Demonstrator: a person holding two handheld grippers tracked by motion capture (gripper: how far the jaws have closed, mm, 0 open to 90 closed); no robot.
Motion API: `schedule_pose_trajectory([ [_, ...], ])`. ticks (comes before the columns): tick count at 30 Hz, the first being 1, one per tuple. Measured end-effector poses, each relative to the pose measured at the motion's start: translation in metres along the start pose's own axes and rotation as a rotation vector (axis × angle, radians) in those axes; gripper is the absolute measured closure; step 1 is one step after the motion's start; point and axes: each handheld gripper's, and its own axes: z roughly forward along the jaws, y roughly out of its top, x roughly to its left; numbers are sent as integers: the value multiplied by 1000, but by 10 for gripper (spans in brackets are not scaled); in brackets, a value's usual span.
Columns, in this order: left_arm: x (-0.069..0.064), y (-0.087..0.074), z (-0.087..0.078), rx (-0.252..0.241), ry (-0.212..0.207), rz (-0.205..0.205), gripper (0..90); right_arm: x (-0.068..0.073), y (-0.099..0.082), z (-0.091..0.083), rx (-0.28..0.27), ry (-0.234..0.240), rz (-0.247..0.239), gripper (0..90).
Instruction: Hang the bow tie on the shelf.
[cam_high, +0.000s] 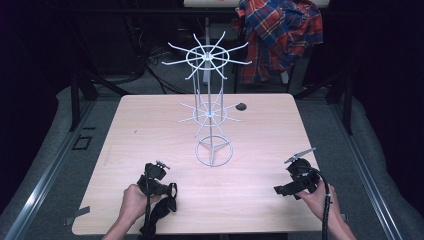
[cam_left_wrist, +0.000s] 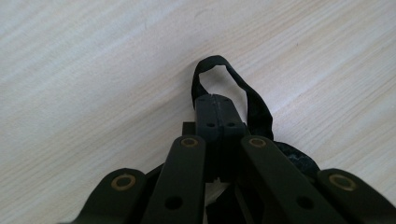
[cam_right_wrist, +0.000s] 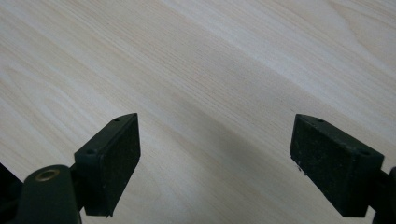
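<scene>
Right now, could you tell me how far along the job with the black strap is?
Early. Done: the left gripper has its fingers shut on the black strap, which lies on the table. In hand: nothing further; the right gripper waits open. Left, probably: hanging it on the bare wire rack.

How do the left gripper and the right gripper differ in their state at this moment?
The left gripper has its jaws shut, while the right gripper has its jaws wide apart. The left gripper pinches a black strap, which loops past its tips; the right gripper holds nothing, with bare table between its pads. In the high view, the left gripper lies by the near left edge, the right gripper near the right. Both stay low over the table.
</scene>
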Motion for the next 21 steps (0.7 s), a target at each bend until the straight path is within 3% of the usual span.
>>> schedule_pose_trajectory([
  [21, 7, -5, -42, -156, 83, 45, 900, 0, 0, -1, -16, 0, 6, 154],
])
